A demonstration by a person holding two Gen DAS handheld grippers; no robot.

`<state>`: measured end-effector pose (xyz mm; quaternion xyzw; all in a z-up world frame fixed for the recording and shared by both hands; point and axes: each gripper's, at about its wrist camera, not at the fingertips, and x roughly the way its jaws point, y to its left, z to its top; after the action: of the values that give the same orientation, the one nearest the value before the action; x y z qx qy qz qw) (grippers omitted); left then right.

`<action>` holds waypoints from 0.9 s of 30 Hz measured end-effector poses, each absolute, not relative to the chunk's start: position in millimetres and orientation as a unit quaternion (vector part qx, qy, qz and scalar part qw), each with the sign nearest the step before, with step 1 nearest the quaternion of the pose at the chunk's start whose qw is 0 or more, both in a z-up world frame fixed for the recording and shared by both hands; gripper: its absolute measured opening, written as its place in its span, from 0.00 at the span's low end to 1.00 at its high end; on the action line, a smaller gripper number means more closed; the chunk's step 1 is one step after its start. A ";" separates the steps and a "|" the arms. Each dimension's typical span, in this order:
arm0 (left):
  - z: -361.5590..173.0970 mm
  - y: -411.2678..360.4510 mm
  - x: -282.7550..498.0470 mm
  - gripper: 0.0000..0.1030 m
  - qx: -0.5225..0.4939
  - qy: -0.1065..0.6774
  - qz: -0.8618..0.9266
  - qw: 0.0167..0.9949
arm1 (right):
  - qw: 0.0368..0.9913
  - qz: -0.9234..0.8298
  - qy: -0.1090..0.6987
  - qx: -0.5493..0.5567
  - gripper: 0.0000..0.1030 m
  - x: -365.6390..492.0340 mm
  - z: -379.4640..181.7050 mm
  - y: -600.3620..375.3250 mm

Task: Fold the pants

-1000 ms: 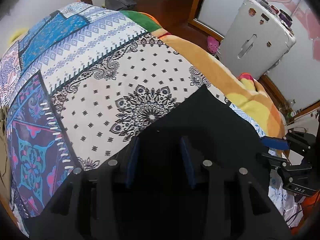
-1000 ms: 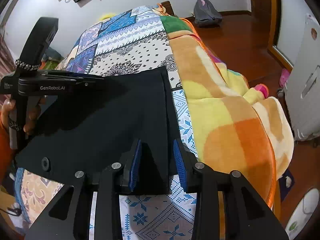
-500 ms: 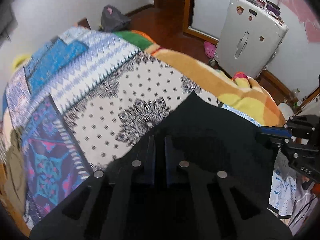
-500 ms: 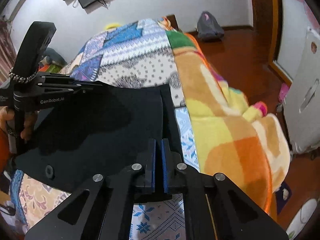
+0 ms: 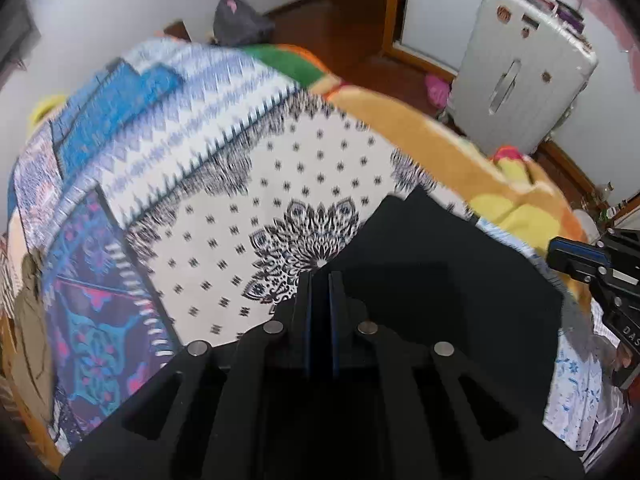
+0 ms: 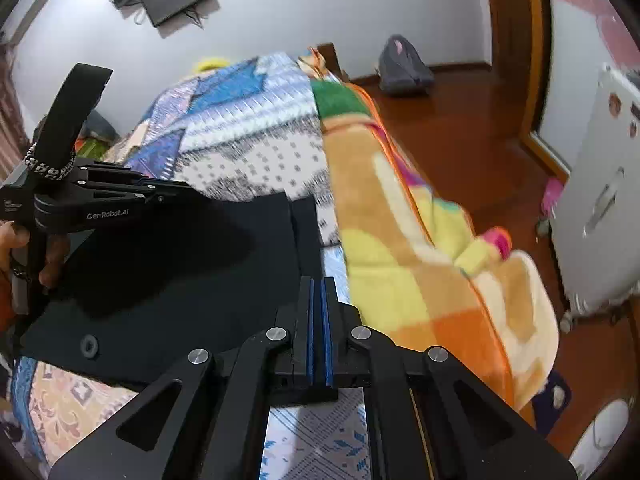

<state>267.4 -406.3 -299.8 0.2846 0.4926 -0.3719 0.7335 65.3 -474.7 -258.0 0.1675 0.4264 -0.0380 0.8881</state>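
The black pants (image 6: 168, 264) are spread flat on a bed covered by a patchwork quilt (image 5: 224, 200), with an orange and yellow fleece blanket (image 6: 420, 264) lying alongside at the 3 o'clock side of the bed in the right wrist view. In the left wrist view the pants (image 5: 440, 272) occupy the 4 o'clock part of the picture, one corner reaching toward 12 o'clock over the mandala print. The left tongs (image 5: 320, 280) are seen clenched, the blue pads nearly together, and black cloth appears to be pinched between them, though the dark fabric against the dark fingers leaves this somewhat uncertain. The right tongs (image 6: 318, 284) are likewise clenched at the pants edge nearest the blanket, where a narrow strip of the garment runs toward 12 o'clock; a thin fold of cloth seems to be held between the pads. A round button (image 6: 89, 345) is visible on the pants at 8 o'clock of the right wrist view. The left tongs (image 6: 192, 196) are seen there from the side at 9 o'clock, held by a hand (image 6: 52, 252). A white suitcase (image 5: 524, 76) stands on the wooden floor at 2 o'clock of the left wrist view, and a grey backpack (image 6: 404, 66) rests by the wall.
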 end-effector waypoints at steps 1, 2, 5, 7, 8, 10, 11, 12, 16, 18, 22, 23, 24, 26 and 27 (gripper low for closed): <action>-305.3 -408.2 268.1 0.06 0.290 0.499 -0.370 0.728 | 0.885 -0.039 0.431 0.171 0.03 64.8 -260.1 -475.2; -308.7 -410.1 268.0 0.06 0.297 0.500 -0.366 0.727 | 0.883 -0.038 0.433 0.176 0.03 63.6 -260.7 -475.6; -307.8 -414.0 265.8 0.12 0.307 0.501 -0.361 0.724 | 0.880 -0.033 0.438 0.181 0.03 61.0 -257.9 -475.1; -301.7 -414.3 265.9 0.24 0.304 0.501 -0.355 0.728 | 0.879 -0.031 0.439 0.182 0.04 59.4 -253.7 -473.8; -295.0 -411.8 265.9 0.30 0.295 0.496 -0.354 0.736 | 0.880 -0.031 0.439 0.180 0.05 58.5 -251.4 -472.9; -280.2 -404.4 266.1 0.34 0.276 0.486 -0.354 0.750 | 0.881 -0.029 0.438 0.176 0.08 55.7 -249.2 -470.9; -271.2 -398.8 265.8 0.37 0.267 0.480 -0.355 0.757 | 0.882 -0.025 0.438 0.175 0.13 54.4 -248.2 -469.1; -261.8 -391.8 264.7 0.39 0.258 0.474 -0.354 0.764 | 0.881 -0.023 0.440 0.175 0.16 54.5 -248.7 -467.8; -230.0 -357.1 261.1 0.48 0.229 0.453 -0.341 0.791 | 0.879 -0.016 0.446 0.168 0.22 58.7 -254.2 -463.1; -218.3 -331.3 261.9 0.50 0.215 0.448 -0.326 0.804 | 0.881 -0.010 0.445 0.159 0.22 65.3 -253.1 -461.5; -204.2 -278.3 266.5 0.51 0.189 0.445 -0.272 0.832 | 0.887 0.008 0.442 0.137 0.22 86.2 -248.2 -457.4; -202.1 -262.3 269.1 0.51 0.178 0.446 -0.253 0.840 | 0.888 0.012 0.441 0.130 0.22 92.4 -247.7 -456.1; -200.6 -245.9 271.0 0.51 0.168 0.447 -0.234 0.847 | 0.888 0.015 0.442 0.125 0.22 96.2 -247.7 -454.4; -199.1 -217.6 274.6 0.52 0.149 0.449 -0.206 0.856 | 0.888 0.021 0.446 0.112 0.22 109.8 -250.4 -452.0; -199.6 -202.0 276.4 0.52 0.136 0.452 -0.193 0.860 | 0.887 0.023 0.449 0.107 0.22 114.8 -252.0 -451.2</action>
<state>276.4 -202.0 -199.6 0.1365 0.4524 -0.1925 0.8600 114.8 -451.2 -252.0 0.1075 0.4493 0.0230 0.8866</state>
